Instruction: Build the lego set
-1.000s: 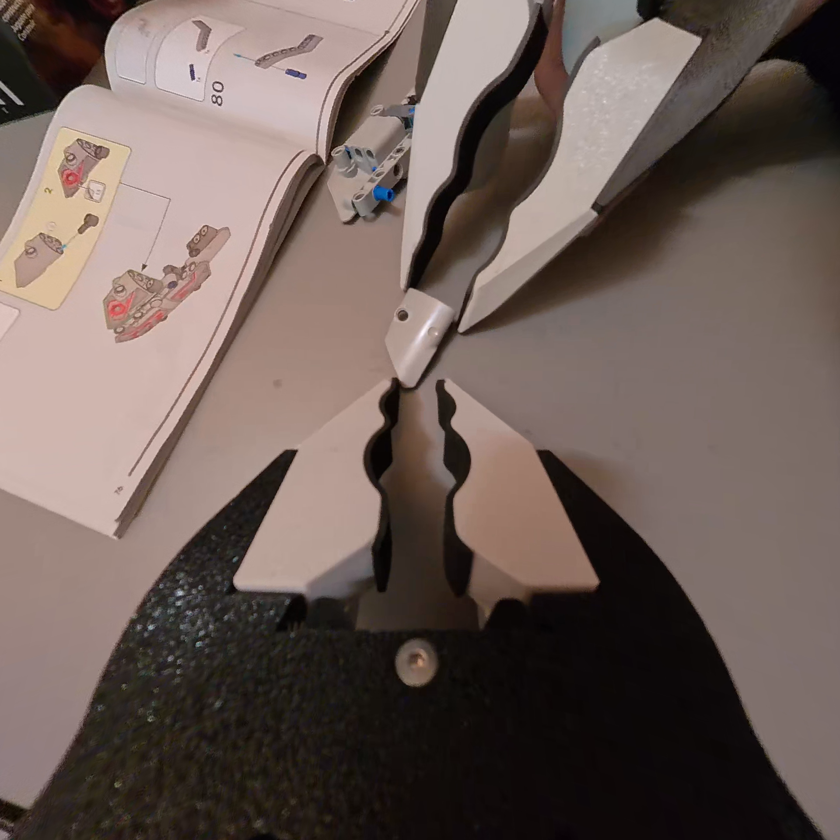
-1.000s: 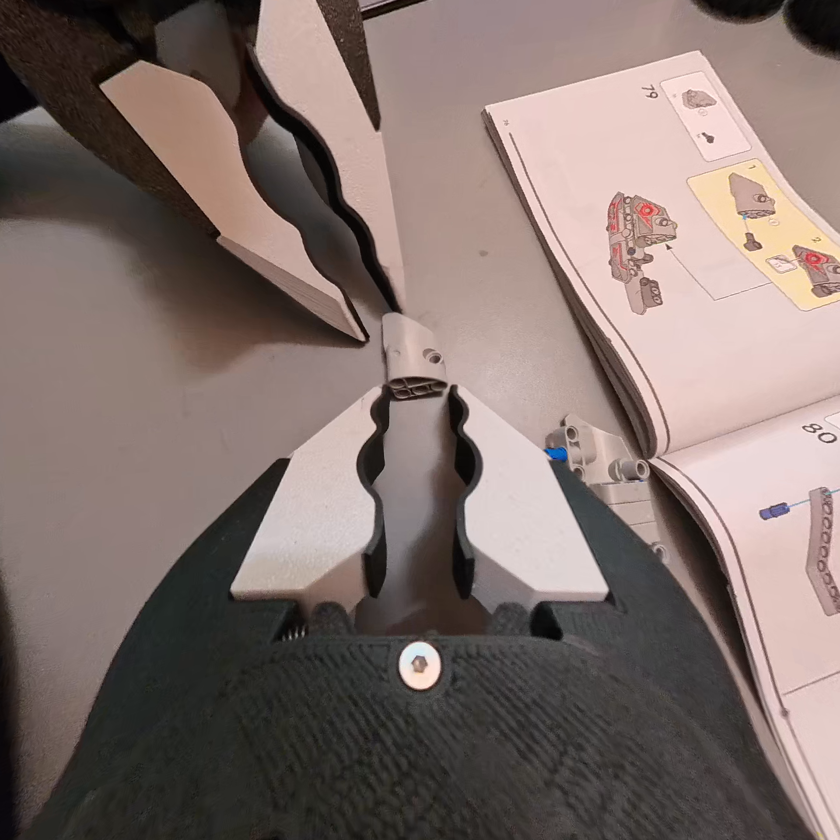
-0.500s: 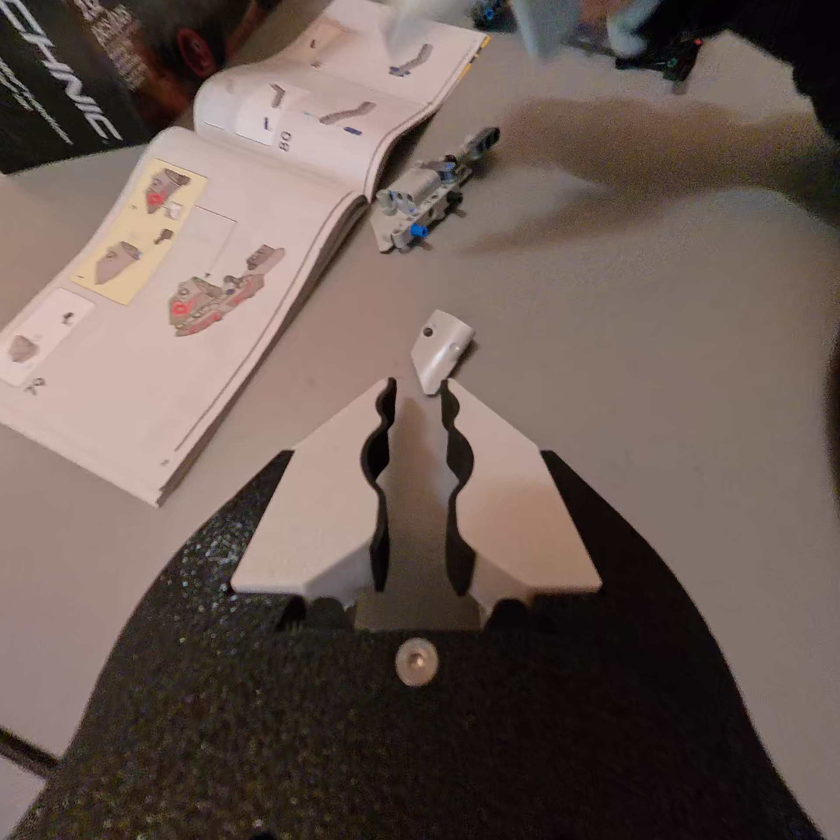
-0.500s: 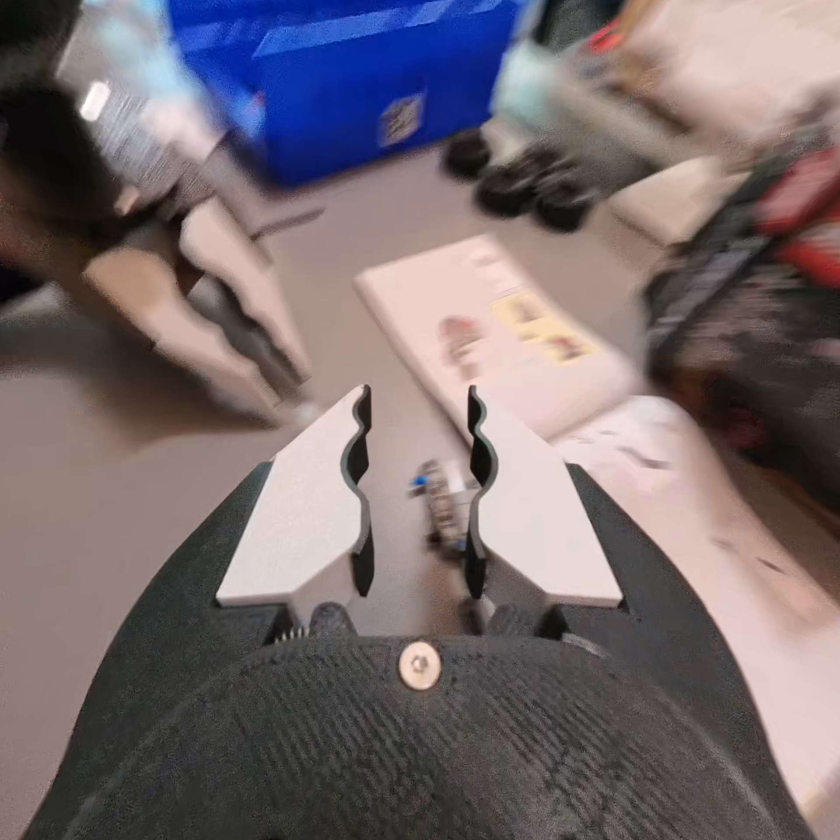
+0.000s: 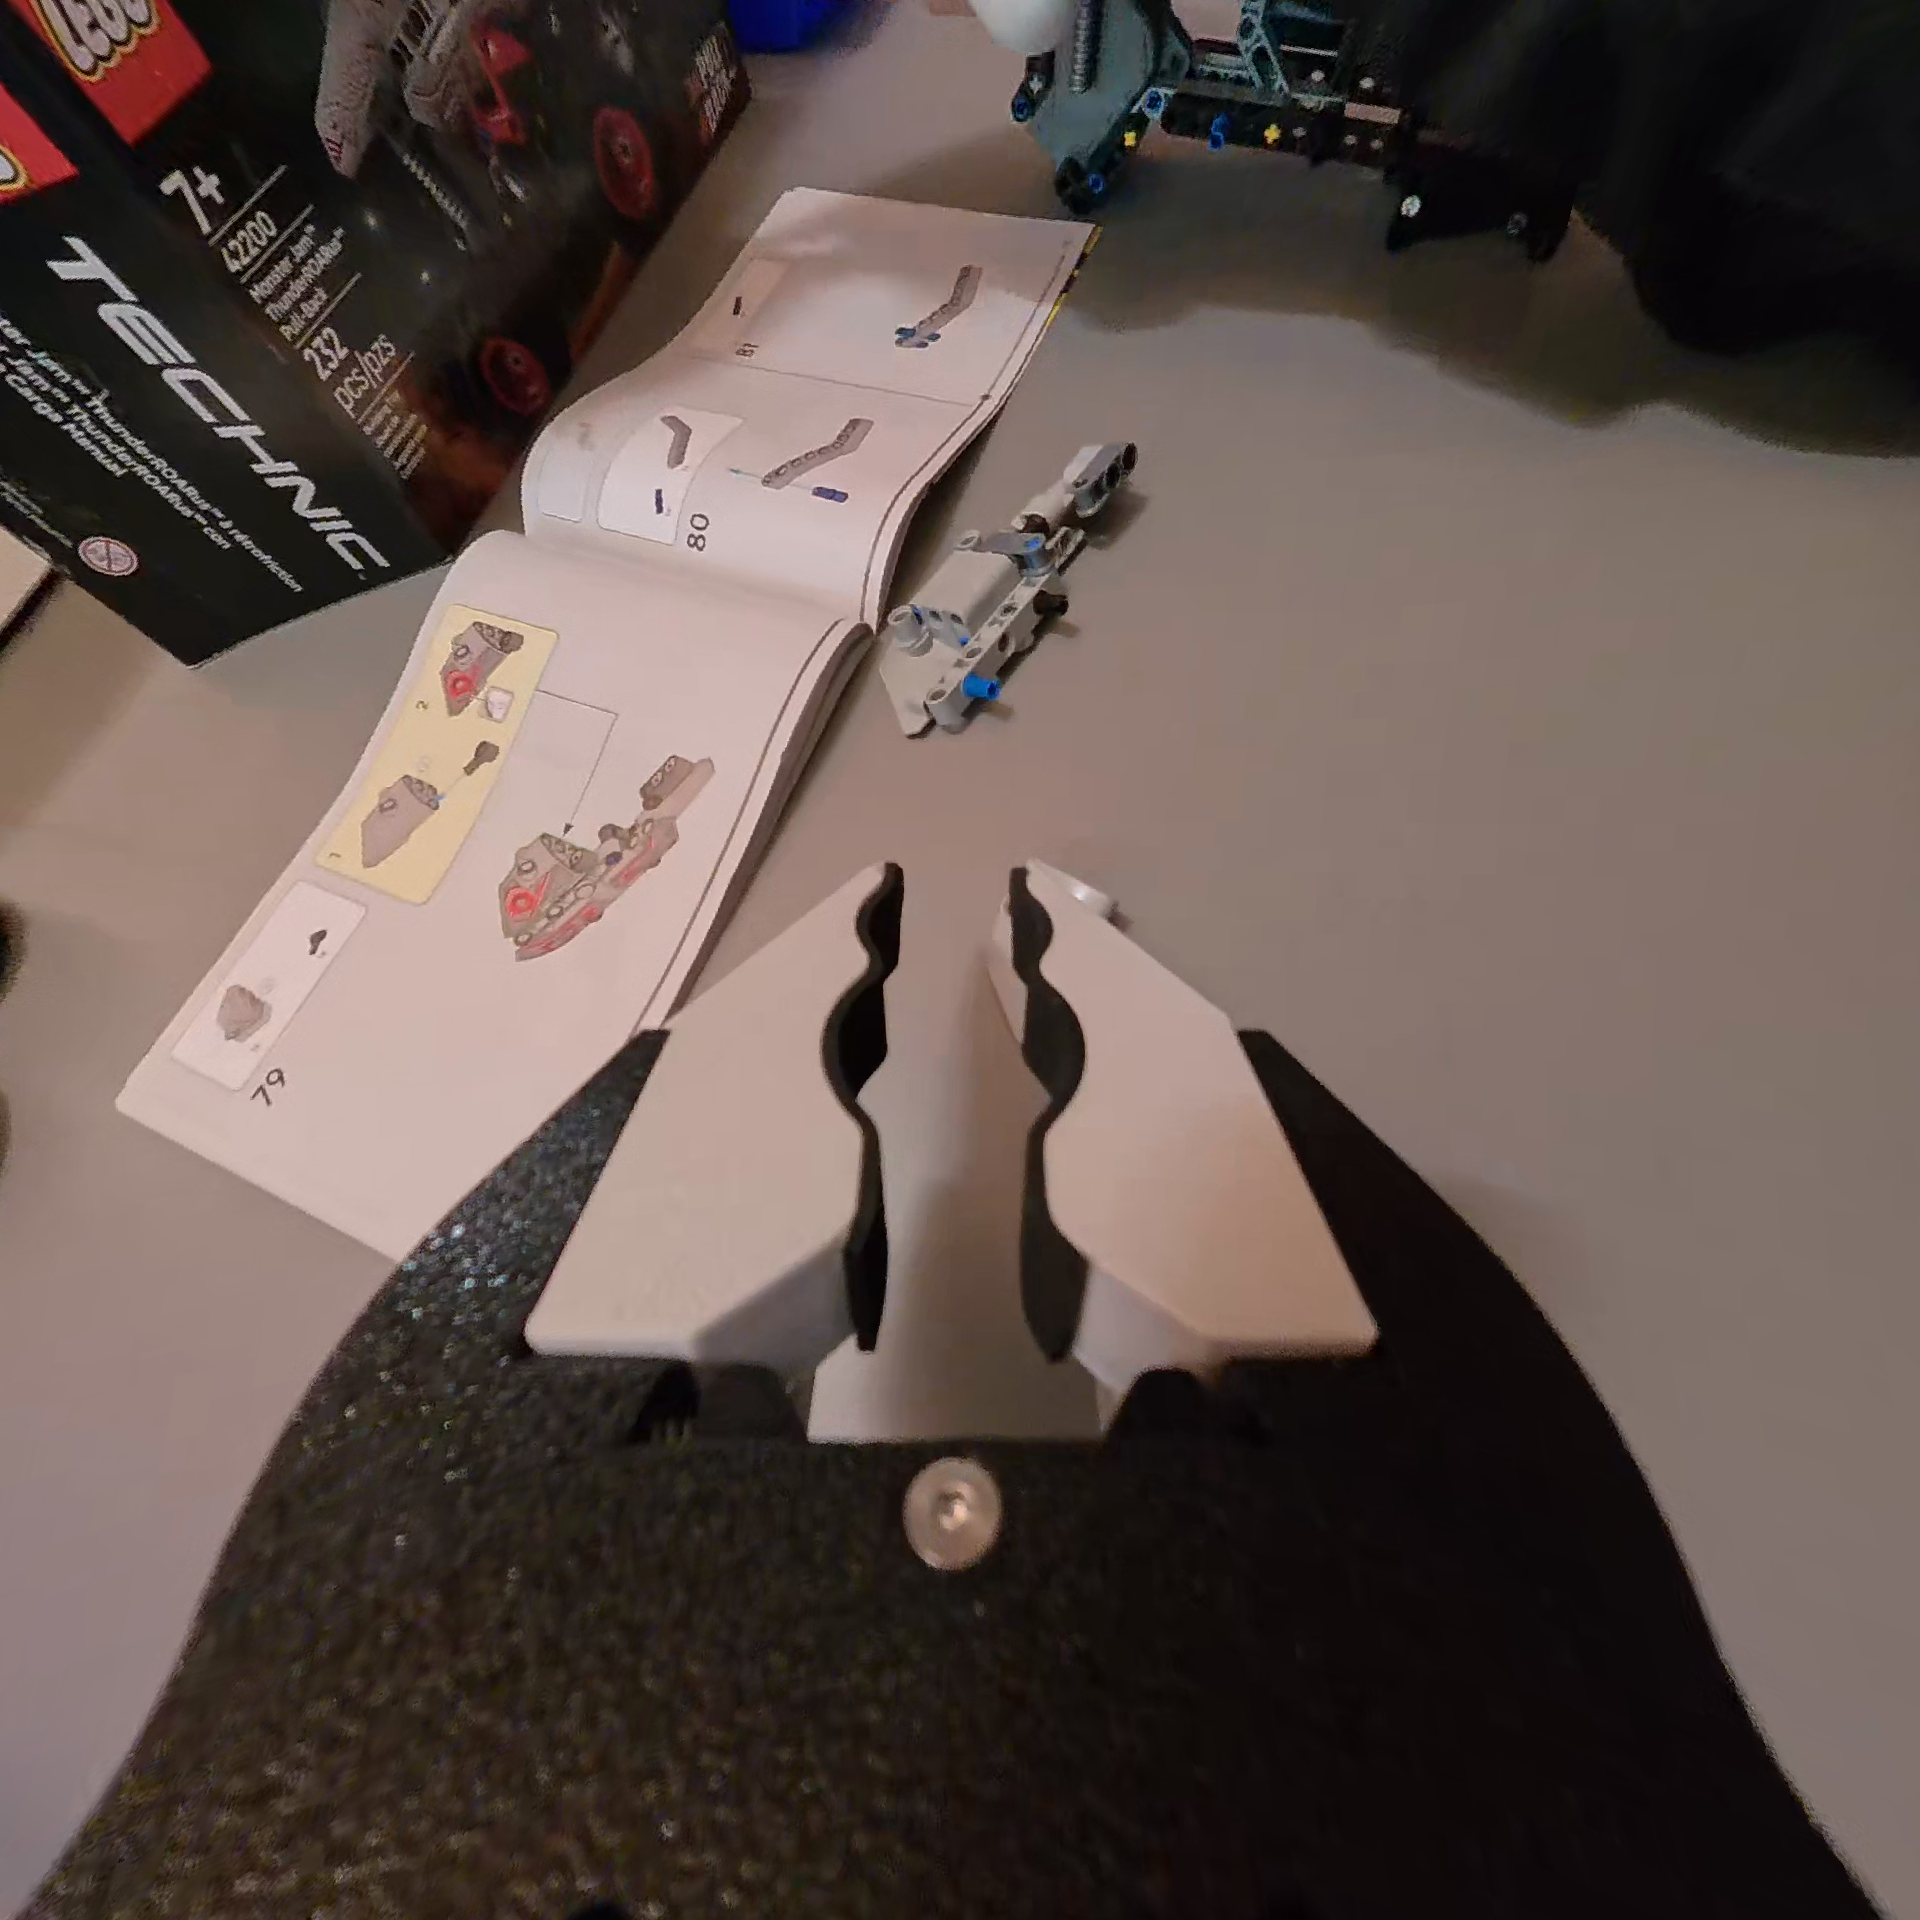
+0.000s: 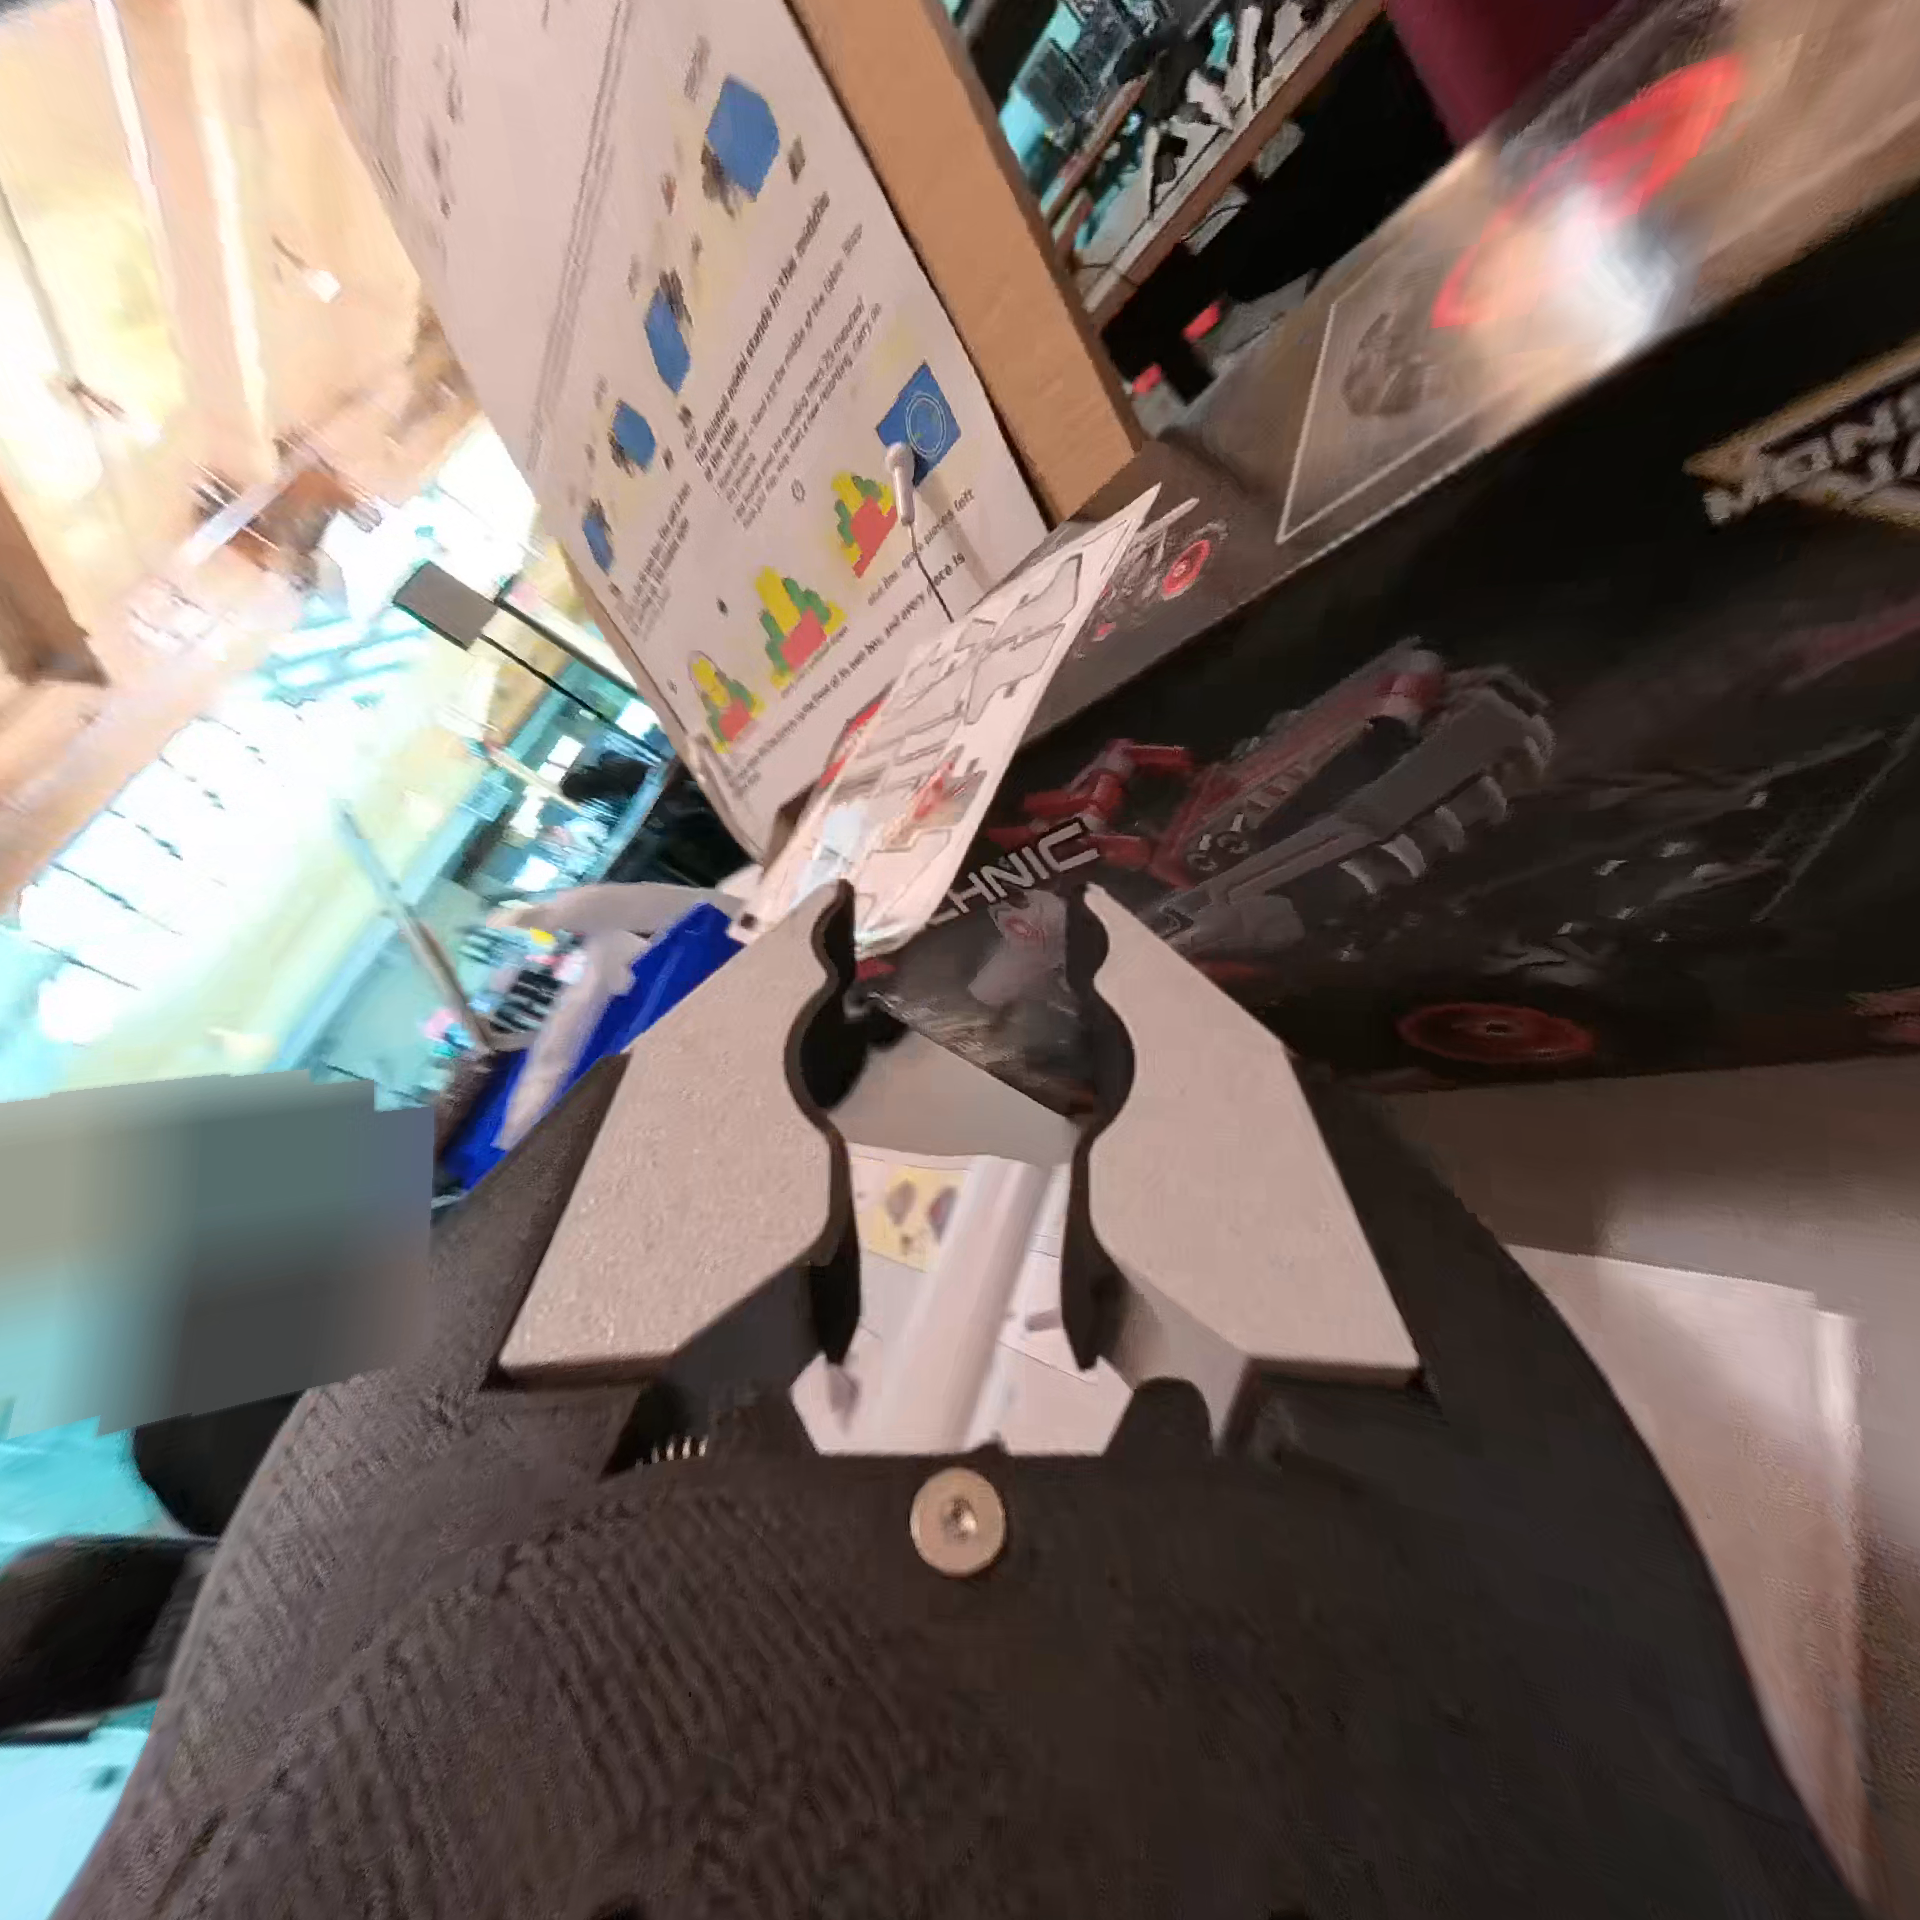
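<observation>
In the left wrist view my left gripper (image 5: 956,883) is open and empty, low over the grey table (image 5: 1507,935). A small light grey lego piece (image 5: 1089,896) lies on the table just past the right fingertip, mostly hidden by it. A grey sub-assembly with blue pins (image 5: 987,613) lies farther ahead beside the open instruction booklet (image 5: 623,727). My right gripper (image 6: 966,914) is open and empty, raised off the table and tilted, facing the black lego box (image 6: 1455,831). The booklet (image 6: 925,1216) shows between its fingers.
The black lego box (image 5: 208,312) stands at the far left. A partly built dark chassis (image 5: 1195,94) sits at the far edge. In the blurred right wrist view a sticker sheet (image 6: 966,717) leans on the box, with a cardboard poster (image 6: 779,364) and a blue bin (image 6: 675,966) behind. The gap from one gripper's tips to the other's is roughly 30 cm.
My right gripper let go of the small grey piece, lifted away and swung up toward the box. My left gripper moved forward so its right finger now covers most of the piece.
</observation>
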Demonstrator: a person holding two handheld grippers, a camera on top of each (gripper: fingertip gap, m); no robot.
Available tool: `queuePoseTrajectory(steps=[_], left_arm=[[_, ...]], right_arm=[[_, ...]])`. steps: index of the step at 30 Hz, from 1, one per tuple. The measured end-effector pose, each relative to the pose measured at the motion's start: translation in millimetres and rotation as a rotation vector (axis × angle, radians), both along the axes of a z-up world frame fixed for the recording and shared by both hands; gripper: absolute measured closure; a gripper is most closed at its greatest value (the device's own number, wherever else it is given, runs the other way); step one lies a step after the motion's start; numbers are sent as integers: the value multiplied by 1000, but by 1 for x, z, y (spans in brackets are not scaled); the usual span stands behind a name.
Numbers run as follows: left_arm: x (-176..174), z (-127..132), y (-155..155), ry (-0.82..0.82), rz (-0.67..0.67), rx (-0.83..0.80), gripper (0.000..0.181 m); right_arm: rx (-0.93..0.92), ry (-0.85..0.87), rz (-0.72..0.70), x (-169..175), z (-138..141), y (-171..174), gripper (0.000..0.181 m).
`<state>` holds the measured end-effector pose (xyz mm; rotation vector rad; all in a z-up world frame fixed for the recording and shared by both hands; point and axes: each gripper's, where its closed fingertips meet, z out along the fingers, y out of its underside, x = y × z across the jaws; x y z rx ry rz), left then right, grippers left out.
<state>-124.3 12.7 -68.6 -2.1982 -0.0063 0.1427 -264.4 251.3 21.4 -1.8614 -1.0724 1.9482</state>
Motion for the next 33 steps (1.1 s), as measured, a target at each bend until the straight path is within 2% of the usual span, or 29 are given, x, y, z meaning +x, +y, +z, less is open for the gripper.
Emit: queuePoseTrajectory(steps=[1,3,6,9,11,12,14,16,17,19,20,21,23,27,29,33], left_arm=[[1,0,0,1,0,1,164],[-1,4,-1,7,9,14,163],[-15,20,0,7,97,93,159],[-41,55,4,-92,266,309,149],[-52,79,6,-268,316,498,138],[-52,91,8,-385,297,601,132],[-51,114,8,-634,224,779,134],[-48,118,9,-827,168,836,131],[-44,117,10,-895,137,838,123],[-32,120,11,-1024,67,855,121],[-25,125,9,-1081,19,884,127],[-22,131,5,-1129,-15,921,140],[-22,133,-1,-1158,-23,964,181],[-25,128,-13,-1155,23,938,181],[-24,126,-19,-1160,36,907,181],[-22,123,-27,-1121,34,848,181]], right_arm=[[-43,14,6,-2,1,1,149],[-94,66,45,-3,7,-3,181],[-108,107,83,4,14,-14,181],[-100,230,104,28,36,-36,181],[-120,354,173,54,56,-67,181],[-136,397,229,68,63,-86,181],[-158,457,338,95,70,-123,181],[-216,520,425,118,77,-150,181],[-256,542,477,129,81,-160,181],[-274,566,534,141,81,-176,181],[-238,562,549,143,76,-182,181],[-195,548,560,144,69,-188,181],[-160,535,578,146,62,-195,181],[2,471,587,141,42,-204,181],[73,433,574,135,33,-201,166],[102,360,645,130,19,-205,172]])
